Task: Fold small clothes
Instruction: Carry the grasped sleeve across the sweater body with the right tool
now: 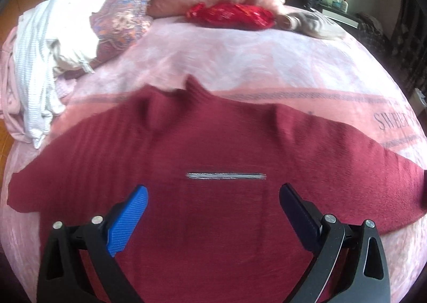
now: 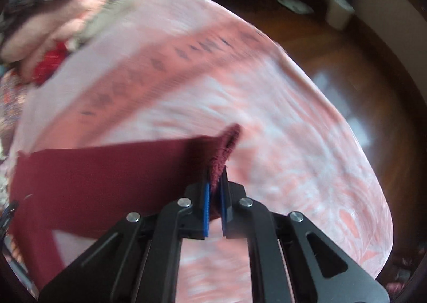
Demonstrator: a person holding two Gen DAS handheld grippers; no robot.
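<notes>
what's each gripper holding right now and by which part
The right gripper is shut on the sweater, pinching the end of a sleeve. The left gripper is open above the sweater's body and holds nothing.

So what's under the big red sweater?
The red sweater lies spread on a pink blanket, which shows all around it. Whatever sits directly beneath the sweater is covered. The right gripper pinches one sleeve end; the left gripper hovers open.
</notes>
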